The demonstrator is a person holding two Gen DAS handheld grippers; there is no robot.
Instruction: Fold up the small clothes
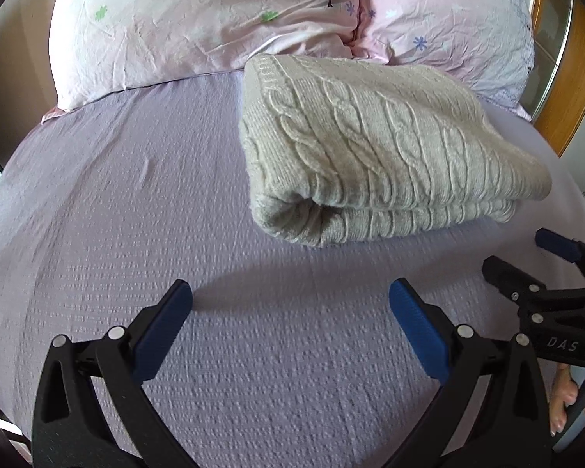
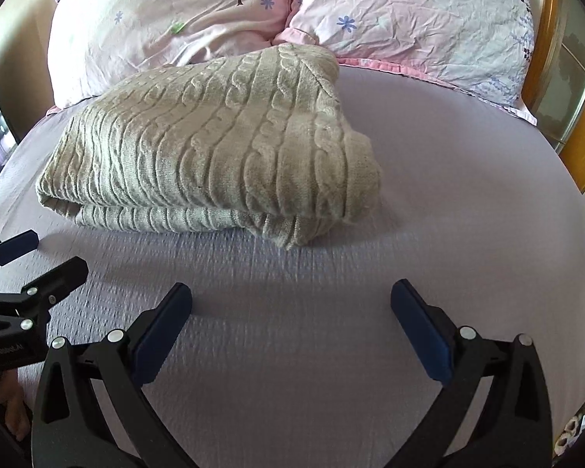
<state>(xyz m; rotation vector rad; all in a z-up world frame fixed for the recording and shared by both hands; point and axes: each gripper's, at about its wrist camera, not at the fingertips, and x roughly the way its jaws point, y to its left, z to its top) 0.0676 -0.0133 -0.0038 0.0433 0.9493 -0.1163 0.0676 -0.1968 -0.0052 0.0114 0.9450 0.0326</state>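
A cream cable-knit sweater [image 1: 374,148] lies folded into a thick bundle on the lilac bed sheet [image 1: 175,214], near the pillows. It also shows in the right wrist view [image 2: 214,148]. My left gripper [image 1: 290,296] is open and empty, hovering over the sheet short of the sweater's near edge. My right gripper [image 2: 291,296] is open and empty too, a similar distance back from the sweater. Each gripper shows at the edge of the other's view: the right one [image 1: 526,257] and the left one [image 2: 39,253].
Two pink floral pillows [image 1: 199,23] [image 1: 448,27] lie at the head of the bed, just behind the sweater. A wooden bed frame [image 2: 577,163] runs along the right side. Bare sheet lies left of the sweater and in front of it.
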